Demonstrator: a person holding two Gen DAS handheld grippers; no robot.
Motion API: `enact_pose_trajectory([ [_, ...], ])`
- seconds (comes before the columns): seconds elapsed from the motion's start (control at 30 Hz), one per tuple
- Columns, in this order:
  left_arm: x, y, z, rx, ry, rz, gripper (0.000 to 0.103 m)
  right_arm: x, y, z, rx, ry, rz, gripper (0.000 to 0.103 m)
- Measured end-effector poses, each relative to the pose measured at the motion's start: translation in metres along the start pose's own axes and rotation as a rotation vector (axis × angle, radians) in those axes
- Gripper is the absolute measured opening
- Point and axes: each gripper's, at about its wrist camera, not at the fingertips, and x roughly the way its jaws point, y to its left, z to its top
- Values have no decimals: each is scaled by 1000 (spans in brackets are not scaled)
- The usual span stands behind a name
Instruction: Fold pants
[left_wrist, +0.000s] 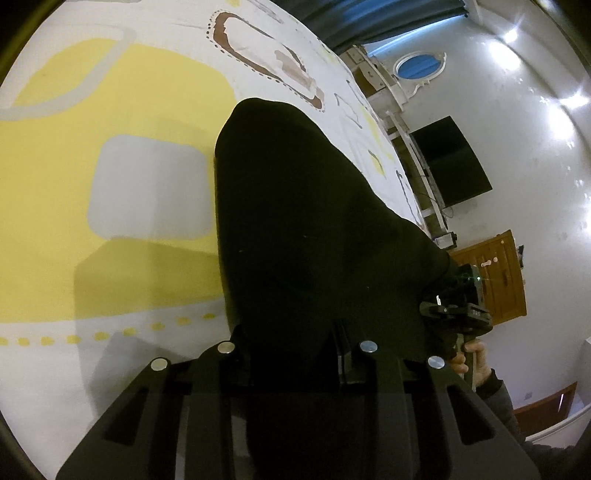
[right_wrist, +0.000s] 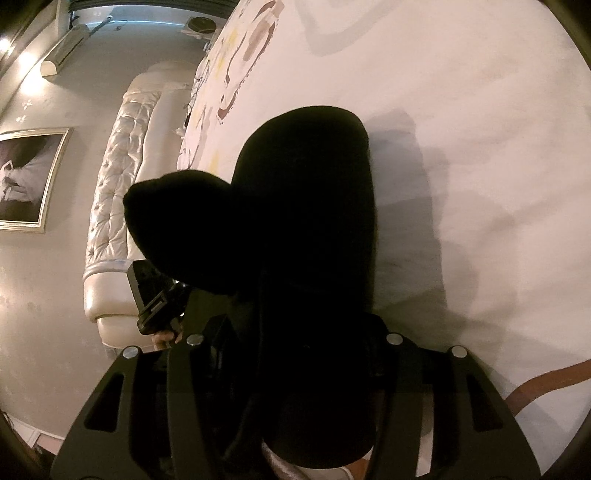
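The black pants (left_wrist: 295, 221) hang lifted between both grippers above a bed sheet (left_wrist: 110, 147) printed in white and yellow. In the left wrist view the cloth runs out from between the jaws of my left gripper (left_wrist: 295, 343) and hides its fingertips; it is shut on the pants. To the right, a hand (left_wrist: 471, 360) holds my right gripper (left_wrist: 456, 310) at the other end of the cloth. In the right wrist view a thick bundle of the pants (right_wrist: 303, 221) fills my right gripper (right_wrist: 295, 350), which is shut on it. My left gripper (right_wrist: 155, 295) shows at the left.
A tufted white headboard (right_wrist: 122, 184) and a framed picture (right_wrist: 29, 177) stand at the left of the right wrist view. A dark screen (left_wrist: 450, 162) and a wooden cabinet (left_wrist: 495, 280) line the wall beyond the bed's edge. The white sheet (right_wrist: 480, 147) spreads to the right.
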Motion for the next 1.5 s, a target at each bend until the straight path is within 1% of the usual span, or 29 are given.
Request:
enact_pose_trajectory([
  [0.37,-2,-2,-1,27,-5,15,28,5,3,2,-1,4,-18,50],
  [0.57,-12,1,1,53,-23,48,28,16,8,7,-9,19,-20,50],
  [0.93,-41,27,4,27,-68,77,28,45,25,16,-28,45,-13,50],
  [1.23,-51,39,10,21,-80,82,28,54,33,16,-25,46,-13,50],
  [1.5,-63,47,5,11,-90,79,28,61,41,16,-26,47,-6,50],
])
